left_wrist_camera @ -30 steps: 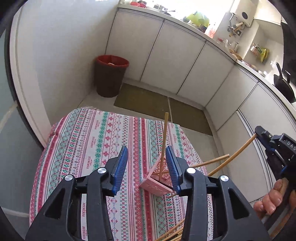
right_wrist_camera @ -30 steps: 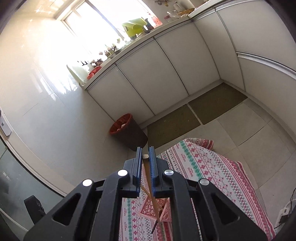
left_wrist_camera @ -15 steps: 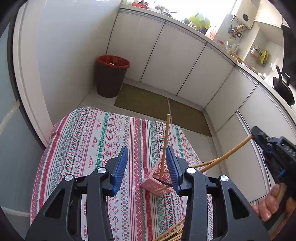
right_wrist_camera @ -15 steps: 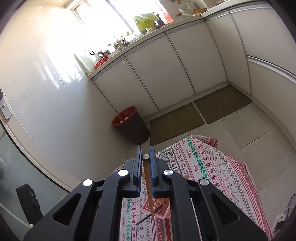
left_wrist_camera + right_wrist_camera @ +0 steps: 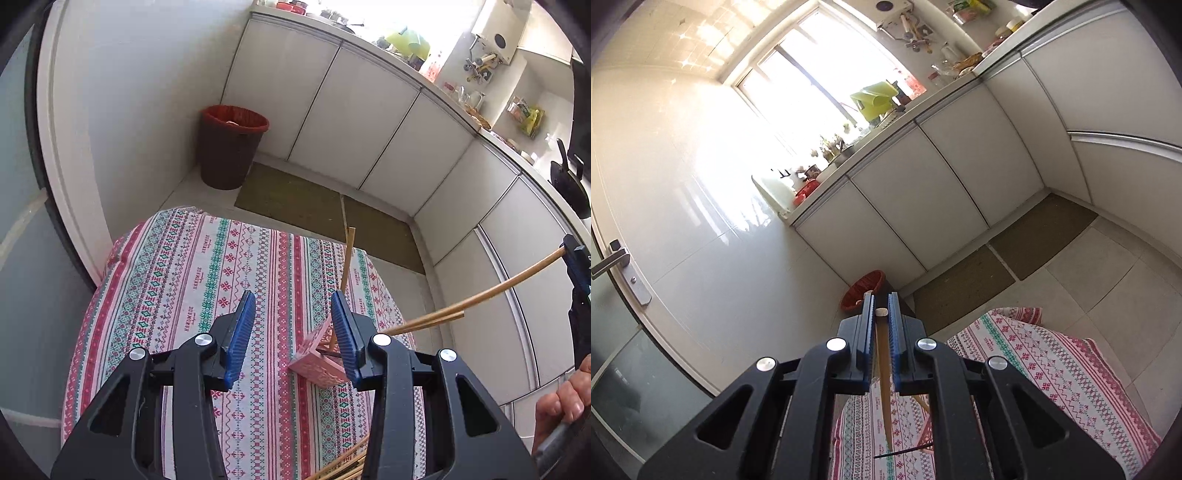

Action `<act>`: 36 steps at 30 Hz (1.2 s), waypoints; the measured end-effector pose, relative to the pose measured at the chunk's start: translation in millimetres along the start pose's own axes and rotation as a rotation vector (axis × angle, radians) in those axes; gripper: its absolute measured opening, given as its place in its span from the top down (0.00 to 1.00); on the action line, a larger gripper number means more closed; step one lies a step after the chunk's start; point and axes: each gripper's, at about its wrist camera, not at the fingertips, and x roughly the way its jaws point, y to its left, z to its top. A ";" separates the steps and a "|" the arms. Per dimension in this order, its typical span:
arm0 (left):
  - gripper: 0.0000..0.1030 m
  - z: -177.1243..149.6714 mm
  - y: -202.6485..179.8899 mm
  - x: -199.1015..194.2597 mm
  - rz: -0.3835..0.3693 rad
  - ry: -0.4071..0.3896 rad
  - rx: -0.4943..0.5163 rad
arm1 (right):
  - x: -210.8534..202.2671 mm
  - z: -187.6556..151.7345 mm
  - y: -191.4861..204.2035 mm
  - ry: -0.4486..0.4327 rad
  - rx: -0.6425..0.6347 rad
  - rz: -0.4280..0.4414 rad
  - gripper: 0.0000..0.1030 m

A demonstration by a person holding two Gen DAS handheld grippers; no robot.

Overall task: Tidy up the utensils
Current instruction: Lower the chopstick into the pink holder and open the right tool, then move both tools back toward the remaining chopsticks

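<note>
Now right claw (image 5: 882,314) lifted chopstick (image 5: 884,384) higher, apparently clear of holder (image 5: 320,363).

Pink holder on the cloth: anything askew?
Yes. The pink holder sits tipped on the striped cloth, not upright. Its chopsticks splay: one near vertical, another leaning far right.

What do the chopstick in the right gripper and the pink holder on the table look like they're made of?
The chopstick looks like bamboo or wood: tan, matte, with a pale cut end. The pink holder looks like moulded plastic, judging by its even colour and openwork lattice side, though the finish is hard to tell from here.
</note>
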 end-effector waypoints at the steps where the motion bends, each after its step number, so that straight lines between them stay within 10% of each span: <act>1: 0.61 0.2 1.5 0.7 0.002 0.002 0.000 | -0.2 0.6 -1.1 -0.010 0.007 -0.001 0.93; 9: 0.61 1.3 10.6 4.6 0.015 0.012 -0.012 | 0.6 2.2 1.5 -0.077 -0.030 -0.048 0.93; 17: 0.58 0.2 14.9 8.9 0.021 0.031 -0.025 | 58.2 -36.3 1.6 0.101 -0.169 -0.124 0.88; 20: 0.57 0.7 13.0 6.0 0.016 0.025 -0.024 | 71.4 -48.4 -4.6 0.149 -0.158 -0.150 0.61; 36: 0.25 -11.0 -21.2 -18.8 -0.009 -0.015 0.030 | 37.5 -51.5 -5.7 0.163 -0.339 -0.342 0.17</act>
